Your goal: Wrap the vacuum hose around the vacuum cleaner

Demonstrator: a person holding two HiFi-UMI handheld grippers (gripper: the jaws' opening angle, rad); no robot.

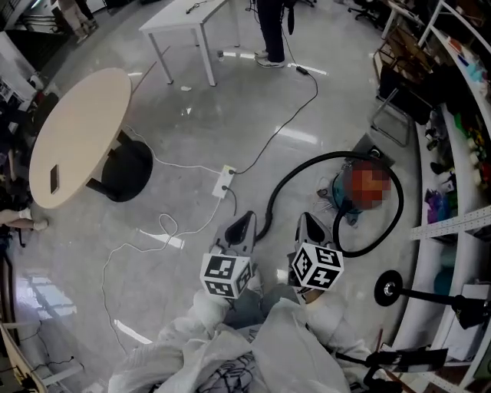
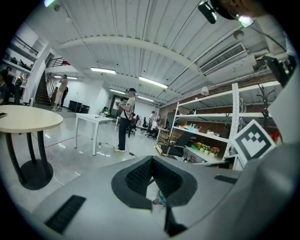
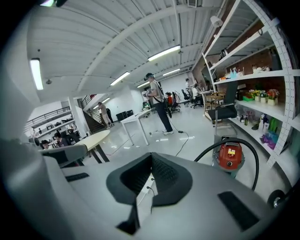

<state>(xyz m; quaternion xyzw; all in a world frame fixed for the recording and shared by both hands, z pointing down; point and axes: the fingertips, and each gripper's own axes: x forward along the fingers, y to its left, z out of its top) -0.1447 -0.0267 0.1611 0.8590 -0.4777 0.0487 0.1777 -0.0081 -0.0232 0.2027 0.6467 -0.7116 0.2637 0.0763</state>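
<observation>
Red vacuum cleaner (image 3: 230,156): one, on the floor beside the shelving, right of centre in the head view. One black hose (image 1: 331,156) lies in a wide loose loop around it, with one end trailing toward the grippers. Two grippers, left gripper (image 1: 244,222) and right gripper (image 1: 308,224), side by side, both closed tight with nothing between the jaws, apart from the hose. Two desks farther off: one round beige desk (image 1: 77,134) and one white rectangular desk (image 1: 188,19). One person (image 1: 270,31) stands by the white one. One white power strip (image 1: 224,182) on the floor.
</observation>
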